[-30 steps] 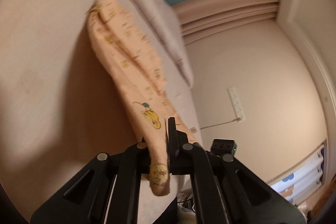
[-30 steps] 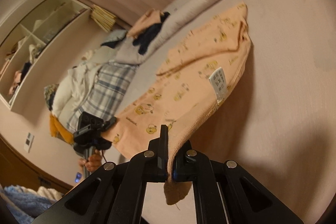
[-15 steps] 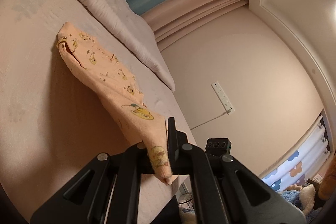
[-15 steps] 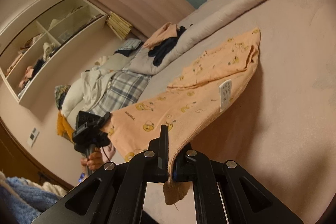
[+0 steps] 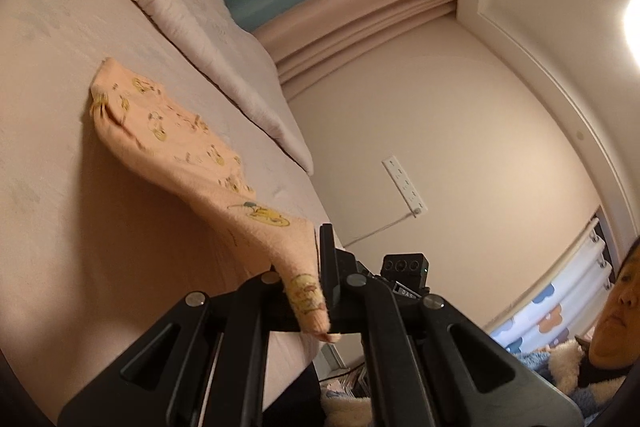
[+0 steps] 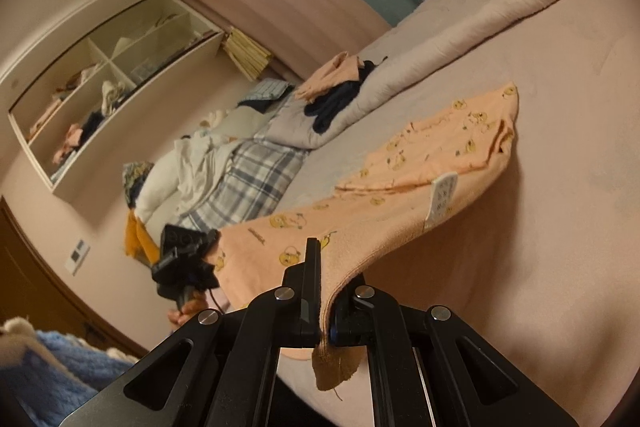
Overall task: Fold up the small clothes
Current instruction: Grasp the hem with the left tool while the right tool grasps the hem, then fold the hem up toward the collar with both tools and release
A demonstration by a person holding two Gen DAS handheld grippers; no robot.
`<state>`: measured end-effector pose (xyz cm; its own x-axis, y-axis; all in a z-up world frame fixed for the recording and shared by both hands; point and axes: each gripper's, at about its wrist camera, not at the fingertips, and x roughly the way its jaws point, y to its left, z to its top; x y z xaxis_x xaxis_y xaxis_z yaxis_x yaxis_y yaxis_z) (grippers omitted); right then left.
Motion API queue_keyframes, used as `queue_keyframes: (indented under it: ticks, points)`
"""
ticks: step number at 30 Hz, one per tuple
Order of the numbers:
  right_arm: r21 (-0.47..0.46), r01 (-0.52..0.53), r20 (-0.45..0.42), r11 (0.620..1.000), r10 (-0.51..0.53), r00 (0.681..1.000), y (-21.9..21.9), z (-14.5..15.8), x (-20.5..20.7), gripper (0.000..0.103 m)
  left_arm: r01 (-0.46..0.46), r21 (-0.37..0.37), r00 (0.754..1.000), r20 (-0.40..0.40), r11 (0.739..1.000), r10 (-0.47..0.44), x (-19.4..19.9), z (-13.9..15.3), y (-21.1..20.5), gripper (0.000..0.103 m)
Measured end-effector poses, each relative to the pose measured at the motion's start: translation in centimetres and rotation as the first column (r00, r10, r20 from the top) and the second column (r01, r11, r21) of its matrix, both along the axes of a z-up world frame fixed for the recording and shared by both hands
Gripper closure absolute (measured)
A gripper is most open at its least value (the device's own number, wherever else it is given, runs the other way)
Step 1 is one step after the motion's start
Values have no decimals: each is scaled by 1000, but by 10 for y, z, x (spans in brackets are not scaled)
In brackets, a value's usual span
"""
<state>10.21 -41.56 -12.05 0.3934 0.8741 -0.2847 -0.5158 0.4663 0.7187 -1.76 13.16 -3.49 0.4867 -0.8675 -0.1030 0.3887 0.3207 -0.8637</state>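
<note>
Both grippers are clamped on the near edge of the peach printed baby garment [image 6: 404,187], the left gripper [image 5: 316,291] on one corner and the right gripper [image 6: 326,311] on the other. Its far end rests on the pink bed [image 6: 560,227], so pinching both corners probably keeps the edge taut for folding over.

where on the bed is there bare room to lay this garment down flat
Bare sheet lies right of the peach garment in the right wrist view, and between garment and rolled duvet. The same patch shows left of the garment in the left wrist view. Crowded: the far end, with a clothes pile, a plaid cloth and white bedding.
</note>
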Motion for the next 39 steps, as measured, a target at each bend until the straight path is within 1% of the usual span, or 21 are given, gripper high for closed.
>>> queue_keyframes:
  ticks: [3, 7, 10, 15, 20, 23, 25, 27, 28, 29, 31, 33, 34, 35, 37, 38, 39]
  points:
    - [-21, 12, -23, 1000, -13, 1000, 2, -3, 20, 98, -13, 18, 1000, -17, 1000, 13, 13, -1, 0, 102]
    - [-23, 30, -38, 999, -31, 999, 3, -1, 46, 98, -17, 46, 999, -46, 999, 19, 37, -1, -3, 102]
    - [-24, 40, -45, 999, -41, 998, 2, 0, 66, 98, -29, 45, 998, -63, 999, 32, 58, -4, 1, 102]
    - [-30, 88, -66, 996, -90, 994, -1, 0, 108, 98, -66, 40, 993, -99, 997, 70, 102, -8, 8, 102]
    - [-71, 131, -83, 989, -136, 987, 4, -5, 152, 98, -99, 41, 983, -151, 994, 104, 155, -21, 14, 102]
    - [-75, 146, -114, 986, -154, 981, 7, -11, 182, 98, -117, 66, 973, -192, 991, 128, 184, -31, 16, 102]
    - [-85, 154, -145, 984, -165, 975, 9, -17, 201, 98, -130, 73, 960, -239, 989, 144, 206, -42, 17, 102]
    - [-100, 157, -186, 982, -174, 967, 15, -25, 222, 98, -157, 80, 939, -296, 984, 174, 228, -56, 20, 102]
    - [-120, 169, -207, 978, -191, 959, 18, -31, 233, 98, -164, 74, 927, -329, 984, 180, 239, -64, 22, 102]
    - [-142, 177, -232, 974, -206, 951, 21, -38, 245, 98, -174, 77, 909, -371, 982, 190, 252, -74, 23, 102]
    - [-194, 211, -268, 958, -258, 928, 21, -50, 259, 98, -182, 118, 887, -408, 976, 215, 270, -83, 21, 102]
    - [-221, 229, -315, 948, -292, 903, 20, -62, 269, 98, -155, 167, 864, -455, 974, 216, 289, -94, 15, 101]
    - [-235, 236, -351, 943, -309, 884, 19, -70, 272, 98, -159, 206, 840, -486, 966, 242, 297, -100, 14, 101]
    - [-245, 242, -378, 939, -322, 868, 17, -76, 274, 98, -160, 228, 824, -505, 961, 257, 301, -105, 12, 97]
    - [-270, 235, -412, 934, -333, 848, 16, -83, 273, 97, -132, 256, 798, -546, 958, 256, 309, -113, 9, 92]
    - [-278, 225, -427, 934, -330, 842, 15, -84, 271, 92, -118, 270, 790, -557, 955, 256, 309, -114, 9, 85]
    - [-280, 212, -439, 936, -321, 839, 14, -84, 270, 87, -103, 268, 790, -564, 958, 243, 309, -114, 9, 79]
